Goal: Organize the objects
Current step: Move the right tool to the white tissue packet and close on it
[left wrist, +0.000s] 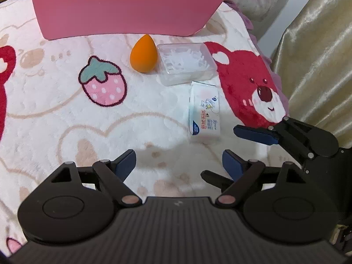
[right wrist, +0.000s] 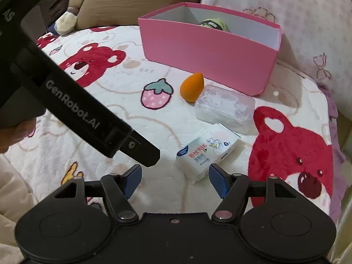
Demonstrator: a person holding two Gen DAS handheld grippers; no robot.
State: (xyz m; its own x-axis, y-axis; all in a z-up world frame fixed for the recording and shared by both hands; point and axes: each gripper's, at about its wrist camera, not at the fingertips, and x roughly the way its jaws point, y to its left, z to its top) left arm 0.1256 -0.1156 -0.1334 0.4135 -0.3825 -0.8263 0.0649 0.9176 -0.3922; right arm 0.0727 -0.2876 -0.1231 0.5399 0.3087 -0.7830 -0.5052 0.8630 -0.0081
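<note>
Three things left on the bed blanket point(left wrist: 55, 118) near the pink box point(left wrist: 123, 11): orange sponge point(left wrist: 143, 54), clear case point(left wrist: 187, 62), tissue pack point(left wrist: 203, 110); both tools, left tool point(left wrist: 178, 162) and right tool point(right wrist: 175, 180), wide open, empty.

"GenRobot.AI" in white on the black body of the left gripper point(right wrist: 72, 107), left of frame. Tissue pack point(right wrist: 206, 154) carries Chinese print, too small to read.

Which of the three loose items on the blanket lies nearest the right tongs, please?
The white tissue pack, just ahead of the right tongs; the clear box and orange sponge lie farther off.
</note>
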